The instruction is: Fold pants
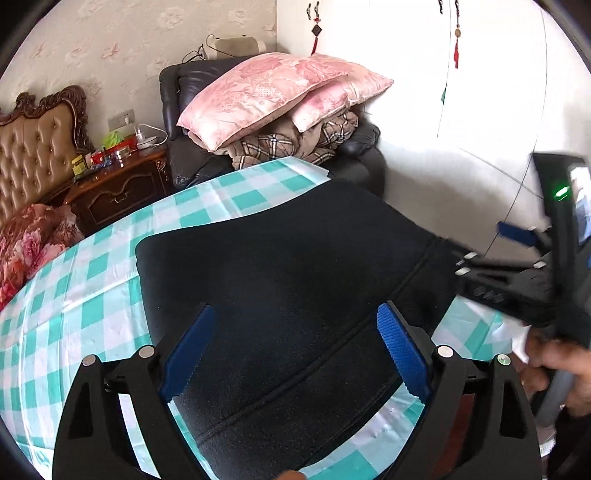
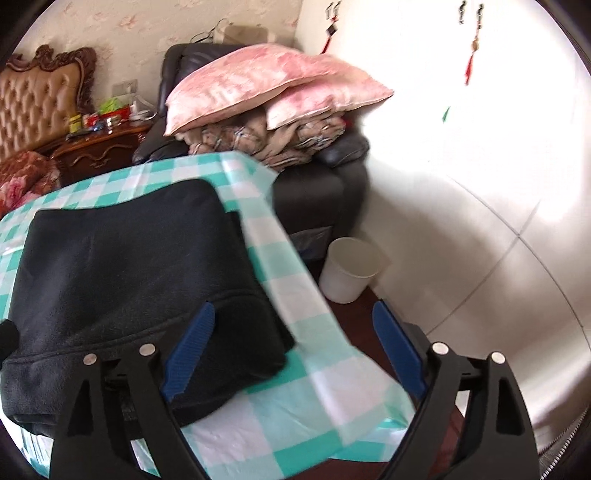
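Left gripper sat nearest the lens in the left wrist view, jaws spread wide, blue pads clear of the cloth, nothing gripped. Pants lay under and between the fingers: dark, folded into a flat block on the checked tablecloth, seam running diagonally through the gap. Both pads hovered over the fabric; contact with it could not be told.

Right gripper likewise wide open in its own view, holding nothing. Its left finger was over the near right corner of the pants, its right finger out past the table edge over the floor. Tablecloth teal and white, hanging over the table's right side. Right view was blurred.

From the left wrist view the right gripper appeared at the right edge, blurred, beside the right end of the pants, with a green light on its body. A person's hand held a handle low on the right.

Further back: a white bin on the floor just beside the table. Behind the table a dark armchair piled with a plaid blanket and pink pillows on top. Left of it a wooden nightstand with small clutter, then a tufted headboard and floral bedding. Red ornaments hung on the far white wall.
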`<state>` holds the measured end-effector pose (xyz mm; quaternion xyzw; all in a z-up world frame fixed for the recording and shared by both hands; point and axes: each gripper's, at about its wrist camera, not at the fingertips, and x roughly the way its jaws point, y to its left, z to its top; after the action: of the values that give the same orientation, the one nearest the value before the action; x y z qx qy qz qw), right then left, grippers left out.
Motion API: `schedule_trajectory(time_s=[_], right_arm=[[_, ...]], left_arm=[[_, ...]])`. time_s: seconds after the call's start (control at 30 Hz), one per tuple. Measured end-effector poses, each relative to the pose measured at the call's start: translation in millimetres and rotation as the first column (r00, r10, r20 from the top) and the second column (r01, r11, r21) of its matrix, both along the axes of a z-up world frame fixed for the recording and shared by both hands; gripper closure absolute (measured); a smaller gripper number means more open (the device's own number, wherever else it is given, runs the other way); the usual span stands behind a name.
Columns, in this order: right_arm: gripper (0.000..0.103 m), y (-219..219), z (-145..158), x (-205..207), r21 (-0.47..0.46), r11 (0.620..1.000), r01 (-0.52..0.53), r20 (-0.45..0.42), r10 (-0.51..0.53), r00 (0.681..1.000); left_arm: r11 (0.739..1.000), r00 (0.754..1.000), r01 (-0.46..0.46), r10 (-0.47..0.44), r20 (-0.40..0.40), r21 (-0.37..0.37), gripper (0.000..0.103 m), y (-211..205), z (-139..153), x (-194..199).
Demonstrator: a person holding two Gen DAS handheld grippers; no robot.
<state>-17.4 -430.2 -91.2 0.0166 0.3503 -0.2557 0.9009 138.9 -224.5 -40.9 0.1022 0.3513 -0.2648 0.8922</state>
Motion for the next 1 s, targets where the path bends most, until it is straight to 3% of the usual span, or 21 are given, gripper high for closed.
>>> schedule_trajectory(time_s=[0.17, 0.6, 1.0], right_arm=[[0.016, 6, 13, -16, 0.017, 1.000, -0.021, 0.019, 0.021, 1.000], [0.016, 37, 15, -14, 0.063, 0.994, -0.091, 0.007, 0.090, 0.996], [0.013, 39, -29, 9, 0.131, 0.987, -0.093, -0.087, 0.105, 0.991]], left_arm=[[1.000, 0.999, 0.020, -0.020, -0.036, -0.013, 0.016, -1, -1, 1], [0.995, 0.995, -0.053, 0.046, -0.090, -0.083, 0.016, 24, 0, 6], [0.993, 0.983, -0.106, 0.097, -0.156, -0.048, 0.017, 35, -20, 17]])
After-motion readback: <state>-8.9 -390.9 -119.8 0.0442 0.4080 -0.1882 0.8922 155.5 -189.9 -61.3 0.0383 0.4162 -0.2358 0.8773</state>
